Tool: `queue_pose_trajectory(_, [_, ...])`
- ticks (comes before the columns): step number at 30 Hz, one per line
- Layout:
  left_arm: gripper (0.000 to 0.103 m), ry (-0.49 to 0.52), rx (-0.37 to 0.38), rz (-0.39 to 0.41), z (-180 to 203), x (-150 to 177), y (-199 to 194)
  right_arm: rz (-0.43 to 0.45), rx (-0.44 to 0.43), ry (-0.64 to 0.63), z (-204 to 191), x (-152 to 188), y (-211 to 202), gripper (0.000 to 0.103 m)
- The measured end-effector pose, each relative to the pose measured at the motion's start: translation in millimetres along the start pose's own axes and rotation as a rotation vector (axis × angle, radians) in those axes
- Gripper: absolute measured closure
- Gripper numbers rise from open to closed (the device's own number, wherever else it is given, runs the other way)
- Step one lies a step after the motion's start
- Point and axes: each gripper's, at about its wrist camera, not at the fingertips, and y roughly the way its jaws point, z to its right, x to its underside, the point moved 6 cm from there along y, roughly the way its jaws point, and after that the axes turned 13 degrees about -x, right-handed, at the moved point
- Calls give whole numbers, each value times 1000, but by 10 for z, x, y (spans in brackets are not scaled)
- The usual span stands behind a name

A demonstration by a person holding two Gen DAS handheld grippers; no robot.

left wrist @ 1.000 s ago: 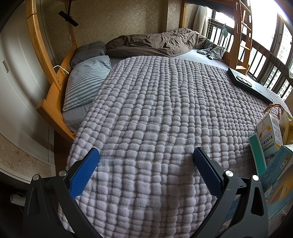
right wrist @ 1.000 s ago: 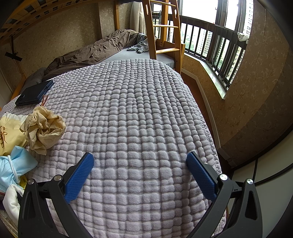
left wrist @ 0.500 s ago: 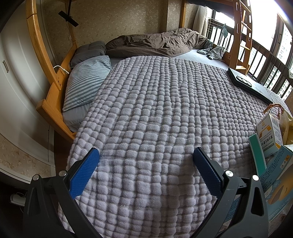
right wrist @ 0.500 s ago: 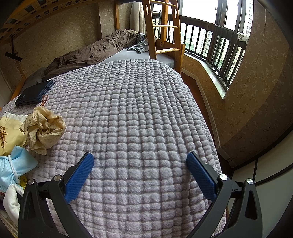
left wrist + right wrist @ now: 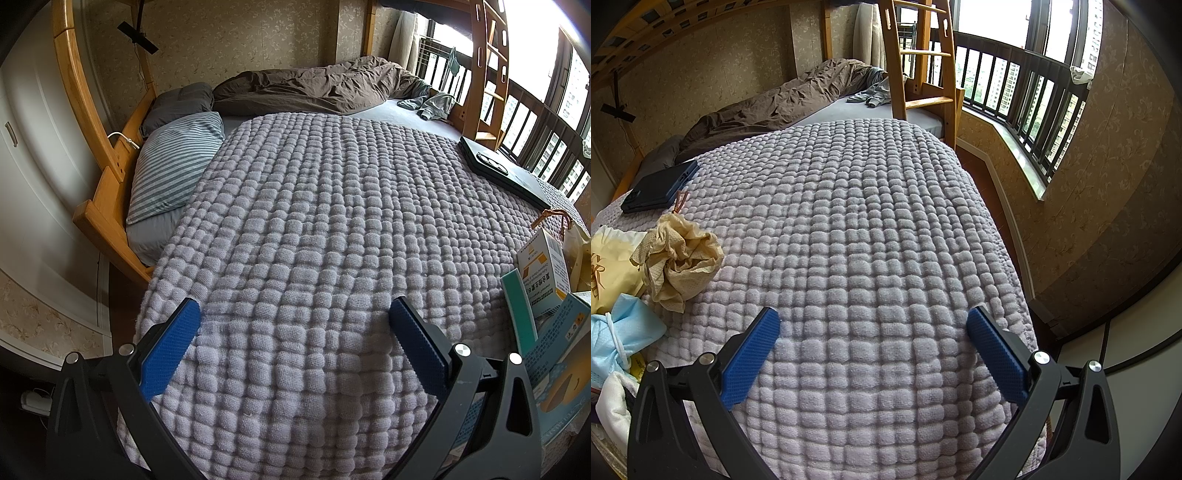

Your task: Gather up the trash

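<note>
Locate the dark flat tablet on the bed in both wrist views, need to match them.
Left wrist: tablet lies at the upper right, on the far right part of the blanket, near the window railing.
Right wrist: tablet lies at the upper left, on the blanket's left edge, just beyond the crumpled paper.
Shared landmark: the wooden ladder at the far end of the bed.

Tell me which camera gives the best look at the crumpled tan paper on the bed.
The right wrist view. There the crumpled tan paper lies whole and unobstructed on the lavender blanket, left of the open right gripper. The left wrist view does not show it; only boxes and a bag edge appear at its right side.
</note>
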Motion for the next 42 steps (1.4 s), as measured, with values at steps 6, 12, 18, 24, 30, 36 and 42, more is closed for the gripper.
queue_pose_trajectory(6, [1,0,0,0,0,0,0,0,0,0,-4,-4,0,4])
queue_pose_trajectory(12, [1,0,0,0,-1,0,0,0,2,3,-4,-8,0,4])
queue_pose_trajectory(18, [1,-3,-3,-2,-8,0,1,-1,1,2,47,-123,-105,4])
queue_pose_trajectory(24, [1,-16,-17,13,-5,8,-152,69,-10,13,18,-226,-496,4])
queue_pose_trajectory(30, [1,8,42,157,12,69,-859,175,-118,-131,-367,-186,-1160,4])
queue_pose_trajectory(36, [1,80,25,197,105,258,-1241,145,-170,-351,-887,118,-1379,4])
queue_pose_trajectory(42, [1,137,204,176,393,530,-1527,115,-204,-438,-1183,321,-1408,4])
